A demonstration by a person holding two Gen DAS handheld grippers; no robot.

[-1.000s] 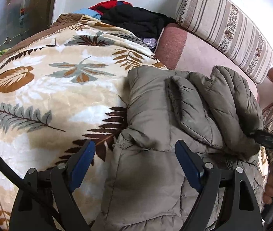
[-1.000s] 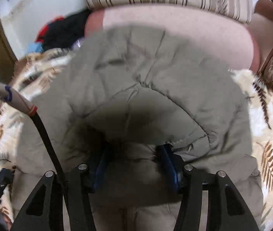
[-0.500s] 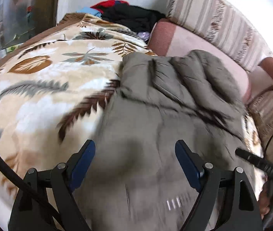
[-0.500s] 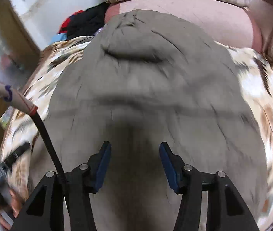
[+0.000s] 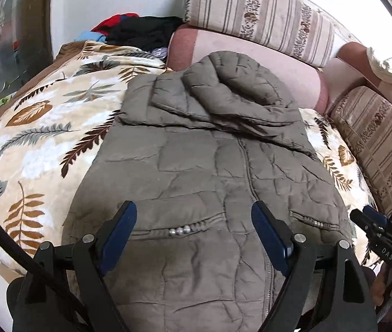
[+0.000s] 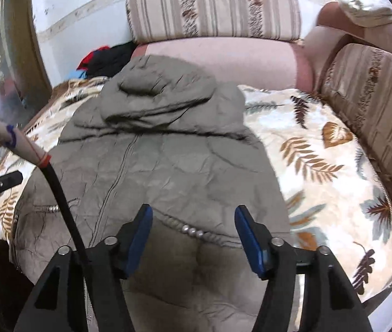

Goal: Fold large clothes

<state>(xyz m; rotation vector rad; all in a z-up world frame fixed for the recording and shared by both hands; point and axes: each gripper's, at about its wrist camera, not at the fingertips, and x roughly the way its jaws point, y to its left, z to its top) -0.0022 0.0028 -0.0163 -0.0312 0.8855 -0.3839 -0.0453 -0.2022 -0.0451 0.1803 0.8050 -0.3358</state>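
Observation:
An olive-grey quilted hooded jacket [image 5: 209, 171] lies front up on a leaf-print blanket [image 5: 38, 144], zipper down its middle, sleeves folded in, hood toward the sofa back. It also shows in the right wrist view [image 6: 151, 166]. My left gripper [image 5: 193, 229] is open and empty, hovering above the jacket's lower part near a pocket. My right gripper [image 6: 193, 229] is open and empty above the jacket's lower right pocket. The right gripper's tip [image 5: 376, 229] shows at the right edge of the left wrist view.
The blanket [image 6: 320, 152] covers a sofa seat. Striped cushions [image 5: 257, 13] and a pink bolster [image 5: 251, 55] line the back and right side. A pile of black, red and blue clothes [image 5: 140, 31] sits at the far left corner.
Both grippers have pulled back toward the jacket's hem and risen. The right gripper, pressed into the jacket fabric a second ago, is now free of it and opened wider. The hood now lies flatter.

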